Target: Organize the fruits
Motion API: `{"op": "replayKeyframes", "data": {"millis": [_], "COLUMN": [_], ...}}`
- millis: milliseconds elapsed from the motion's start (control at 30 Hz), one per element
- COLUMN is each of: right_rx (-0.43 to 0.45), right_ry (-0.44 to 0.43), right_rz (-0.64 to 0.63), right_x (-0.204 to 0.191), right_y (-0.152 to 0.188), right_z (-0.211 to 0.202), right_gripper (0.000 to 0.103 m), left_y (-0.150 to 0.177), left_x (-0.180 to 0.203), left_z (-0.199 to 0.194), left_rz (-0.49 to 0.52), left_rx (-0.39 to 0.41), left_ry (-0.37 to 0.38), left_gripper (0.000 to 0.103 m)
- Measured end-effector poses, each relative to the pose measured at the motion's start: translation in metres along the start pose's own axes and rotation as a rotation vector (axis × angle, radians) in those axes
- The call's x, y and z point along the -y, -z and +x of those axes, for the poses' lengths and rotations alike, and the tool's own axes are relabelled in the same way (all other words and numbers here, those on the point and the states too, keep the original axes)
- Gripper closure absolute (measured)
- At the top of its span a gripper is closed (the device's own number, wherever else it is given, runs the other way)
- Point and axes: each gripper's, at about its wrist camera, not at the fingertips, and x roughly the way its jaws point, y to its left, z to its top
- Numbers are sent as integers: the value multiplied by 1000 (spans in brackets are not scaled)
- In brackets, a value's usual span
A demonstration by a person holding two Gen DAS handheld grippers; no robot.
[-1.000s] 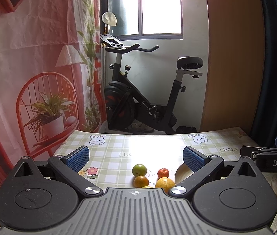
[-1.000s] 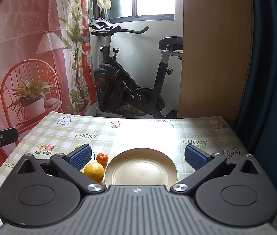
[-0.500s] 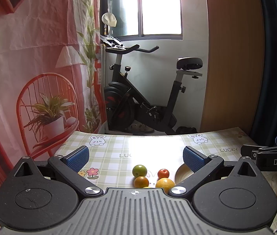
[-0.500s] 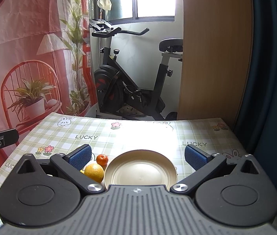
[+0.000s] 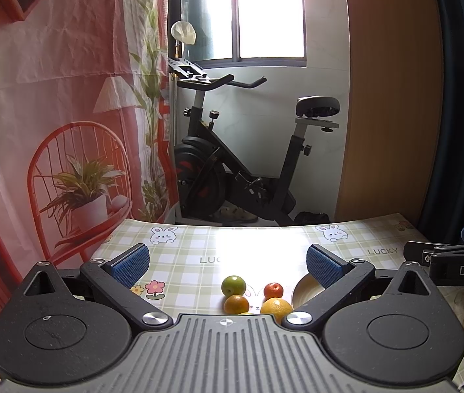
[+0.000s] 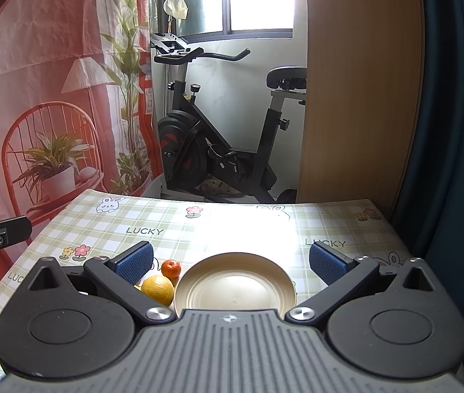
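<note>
1. The left gripper (image 5: 227, 266) hangs above the near part of the table with its jaws spread wide and nothing between the blue pads (image 5: 131, 264).
2. The right gripper (image 6: 231, 266) is likewise wide open and empty, its blue pads (image 6: 327, 266) flanking a cream plate (image 6: 199, 278) in its own view.
3. The table is covered by a green checked cloth (image 6: 218, 226) printed with rabbits, flowers and the word LUCKY.
4. The fruit sits in a small cluster on the cloth, just left of the plate – seen best from the left wrist camera.
5. A green fruit (image 5: 233, 285) lies at the far left of the cluster, with a small orange fruit (image 5: 236, 304) just in front of it, nearer the camera.
6. A small red-orange fruit (image 5: 273, 290) lies at the far right of the cluster, and a larger yellow-orange fruit (image 5: 276, 308) lies in front of it, close beside the plate rim (image 5: 301, 290).
7. A sliver of something yellow shows at the gripper body's edge between the two nearer fruits; what it is cannot be told.
8. The plate holds no fruit – its bare middle reflects the window light.
9. From the right wrist camera only the yellow-orange fruit and the red-orange one show clearly; the left pad hides the rest.
10. Beyond the table stand an exercise bike (image 5: 232, 177), a printed red backdrop (image 5: 51, 98) and a wooden panel (image 5: 392, 98).
</note>
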Motion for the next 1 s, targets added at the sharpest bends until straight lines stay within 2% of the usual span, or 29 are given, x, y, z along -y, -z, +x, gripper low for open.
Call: {"op": "replayKeyframes", "data": {"millis": [600,833,1000], "right_rx": [1,3,7], "right_ry": [1,-1,-29], "right_rz": [-1,-1,12], "right_x": [-1,-2,-2], "right_y": [0,-1,-3], "right_z": [-1,-2,-1], "right_gripper": [0,0,0], "left_y": [2,4,2], "left_x": [1,4,-3], "left_z": [0,4,7], "left_rz": [0,23,36], "left_rx": [7,2,1], "left_ry": [11,-33,-37], "left_gripper": [0,0,0]}}
